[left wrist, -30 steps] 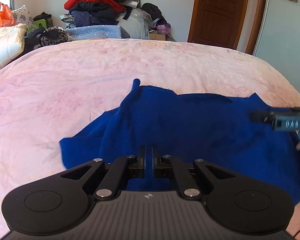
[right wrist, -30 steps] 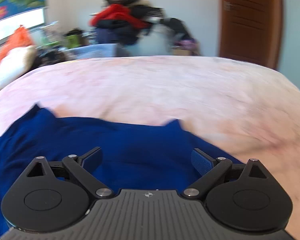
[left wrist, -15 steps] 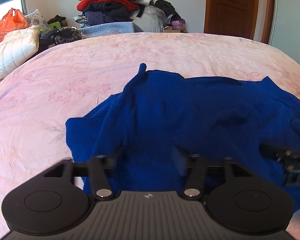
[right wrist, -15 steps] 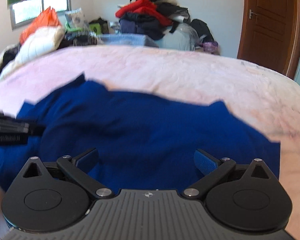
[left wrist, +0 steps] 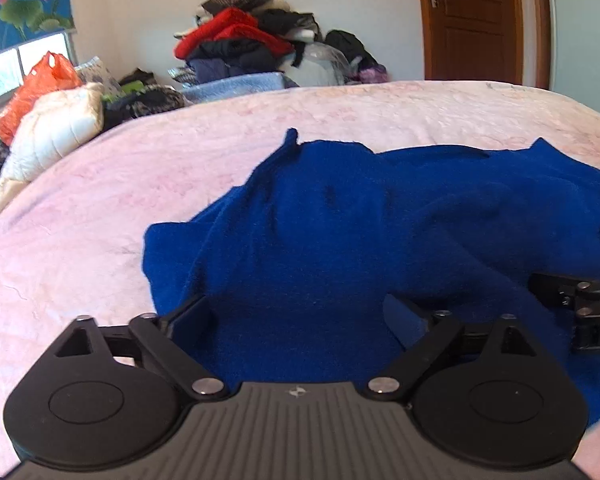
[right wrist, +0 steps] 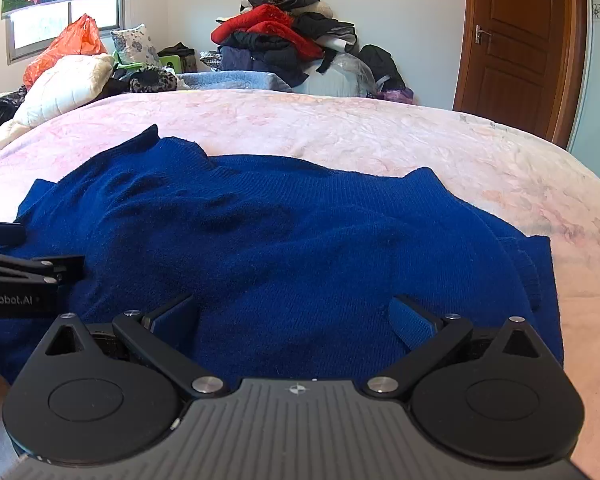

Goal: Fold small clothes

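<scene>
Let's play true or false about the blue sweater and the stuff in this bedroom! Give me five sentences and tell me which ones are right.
1. The blue sweater lies on a pink bedspread. True.
2. The left tool is pinching the sweater. False: its jaws have just been opening and now stand wide apart, pressing on nothing.
3. The right tool is open too. True.
4. The wooden door stands wide open. False: it is closed.
5. The orange plastic bag sits on top of the sweater. False: it is far off by the window, beside a white quilt.
</scene>
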`<state>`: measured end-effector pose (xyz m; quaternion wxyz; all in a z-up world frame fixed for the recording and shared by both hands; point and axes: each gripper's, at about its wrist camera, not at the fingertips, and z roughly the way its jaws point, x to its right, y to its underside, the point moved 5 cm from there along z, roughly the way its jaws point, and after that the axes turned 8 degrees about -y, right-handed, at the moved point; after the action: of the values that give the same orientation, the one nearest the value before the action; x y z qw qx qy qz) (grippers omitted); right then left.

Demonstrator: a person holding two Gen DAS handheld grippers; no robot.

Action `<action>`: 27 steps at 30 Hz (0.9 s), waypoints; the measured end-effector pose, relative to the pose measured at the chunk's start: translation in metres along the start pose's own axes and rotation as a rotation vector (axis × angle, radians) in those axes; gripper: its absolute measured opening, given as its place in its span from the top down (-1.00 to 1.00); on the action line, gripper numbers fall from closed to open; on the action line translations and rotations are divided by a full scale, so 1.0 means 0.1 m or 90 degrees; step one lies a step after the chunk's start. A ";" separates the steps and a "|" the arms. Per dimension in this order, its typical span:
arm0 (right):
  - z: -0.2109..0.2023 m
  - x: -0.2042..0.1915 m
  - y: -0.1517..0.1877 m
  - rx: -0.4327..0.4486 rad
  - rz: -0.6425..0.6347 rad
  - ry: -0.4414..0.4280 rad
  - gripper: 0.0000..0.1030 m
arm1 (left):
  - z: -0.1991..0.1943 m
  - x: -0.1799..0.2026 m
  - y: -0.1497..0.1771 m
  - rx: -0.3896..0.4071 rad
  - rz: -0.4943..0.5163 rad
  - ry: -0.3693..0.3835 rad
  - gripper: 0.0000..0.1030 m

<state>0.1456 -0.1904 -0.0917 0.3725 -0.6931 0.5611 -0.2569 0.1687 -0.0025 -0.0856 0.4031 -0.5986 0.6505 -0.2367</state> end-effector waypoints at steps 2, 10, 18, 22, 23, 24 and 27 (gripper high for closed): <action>-0.01 0.00 0.00 0.002 0.002 -0.001 -1.00 | 0.00 -0.01 0.04 0.018 -0.012 -0.008 -1.00; -0.01 0.00 0.01 0.002 0.002 0.001 -1.00 | 0.01 -0.05 0.06 0.019 -0.027 0.000 -1.00; -0.01 0.00 0.01 0.000 0.000 0.003 -1.00 | 0.00 -0.04 0.07 0.019 -0.026 -0.001 -1.00; 0.00 -0.01 0.01 0.000 0.002 0.001 -1.00 | 0.00 -0.04 0.07 0.019 -0.025 -0.002 -1.00; 0.00 0.00 0.01 0.000 0.001 0.001 -1.00 | 0.00 -0.04 0.07 0.019 -0.026 -0.001 -1.00; 0.00 0.00 0.01 0.000 0.001 0.002 -1.00 | 0.01 -0.04 0.07 0.018 -0.027 0.000 -1.00; 0.01 -0.01 0.01 -0.001 0.002 -0.002 -1.00 | 0.00 -0.05 0.08 0.017 -0.030 0.002 -1.00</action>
<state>0.1455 -0.1897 -0.0930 0.3733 -0.6928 0.5621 -0.2545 0.1638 0.0037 -0.0908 0.4040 -0.6078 0.6340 -0.2556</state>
